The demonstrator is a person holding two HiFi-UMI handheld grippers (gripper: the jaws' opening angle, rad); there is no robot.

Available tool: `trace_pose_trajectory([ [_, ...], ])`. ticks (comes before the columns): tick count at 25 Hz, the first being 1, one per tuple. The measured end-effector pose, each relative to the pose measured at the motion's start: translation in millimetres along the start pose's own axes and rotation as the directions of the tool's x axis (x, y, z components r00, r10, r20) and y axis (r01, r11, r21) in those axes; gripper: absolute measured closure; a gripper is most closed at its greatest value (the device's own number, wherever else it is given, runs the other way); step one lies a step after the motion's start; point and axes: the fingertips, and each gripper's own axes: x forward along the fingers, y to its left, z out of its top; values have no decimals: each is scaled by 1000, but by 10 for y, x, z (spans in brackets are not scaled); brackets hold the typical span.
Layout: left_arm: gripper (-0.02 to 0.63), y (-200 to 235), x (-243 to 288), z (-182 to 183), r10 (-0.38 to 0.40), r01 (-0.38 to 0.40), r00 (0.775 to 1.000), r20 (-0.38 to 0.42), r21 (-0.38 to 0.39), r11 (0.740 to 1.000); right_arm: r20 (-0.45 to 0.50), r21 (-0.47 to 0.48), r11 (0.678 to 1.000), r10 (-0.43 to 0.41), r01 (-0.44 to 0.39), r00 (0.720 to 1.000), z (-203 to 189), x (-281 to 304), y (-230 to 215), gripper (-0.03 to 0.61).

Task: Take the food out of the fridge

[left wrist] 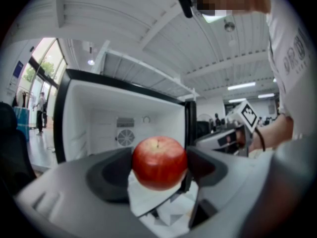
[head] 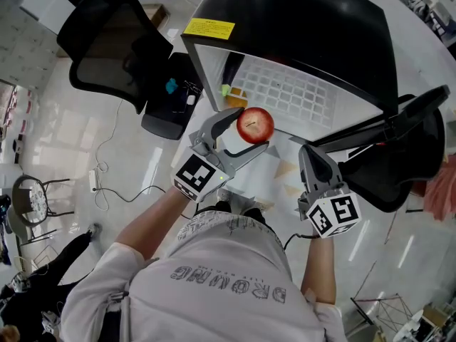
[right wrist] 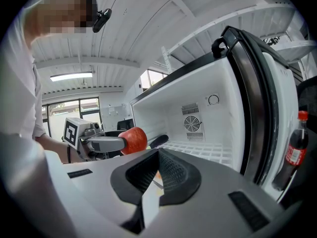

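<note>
My left tool (head: 244, 132) grips the apple (head: 255, 125) between its jaws, the fridge (head: 299, 20) just ahead; my right tool (head: 310, 155) is clenched empty.

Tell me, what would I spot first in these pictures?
A shiny red apple jumps out first, pinched between the jaws of the left gripper, just in front of the open fridge. The fridge is bright white inside, and a cola bottle with a red cap and label stands in its door. The right gripper waits beside the apple, shut and holding nothing.
</note>
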Motion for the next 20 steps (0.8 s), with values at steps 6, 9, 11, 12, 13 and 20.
trace_pose_trajectory([
  [6,256,-27,33,-9,2,-2,1000,-6,-1,1000,-9,2,1000,14,-14,1000,-15,9,-9,578],
  [9,255,-31,45,-10,2,-3,1000,-8,-3,1000,-10,1,1000,18,-18,1000,-16,16,-16,578],
  [11,255,-29,50,-12,3,-3,1000,-9,-4,1000,-10,0,1000,21,-21,1000,-10,21,-18,578],
  [12,255,-28,53,-13,4,-4,1000,-10,-4,1000,-11,0,1000,21,-21,1000,-10,23,-22,578],
  [13,256,-29,57,-14,3,-3,1000,-10,-3,1000,-11,0,1000,22,-22,1000,-15,23,-29,578],
  [20,256,-37,84,-37,-4,4,1000,-17,-3,1000,-18,-3,1000,25,-25,1000,-31,38,-42,578],
])
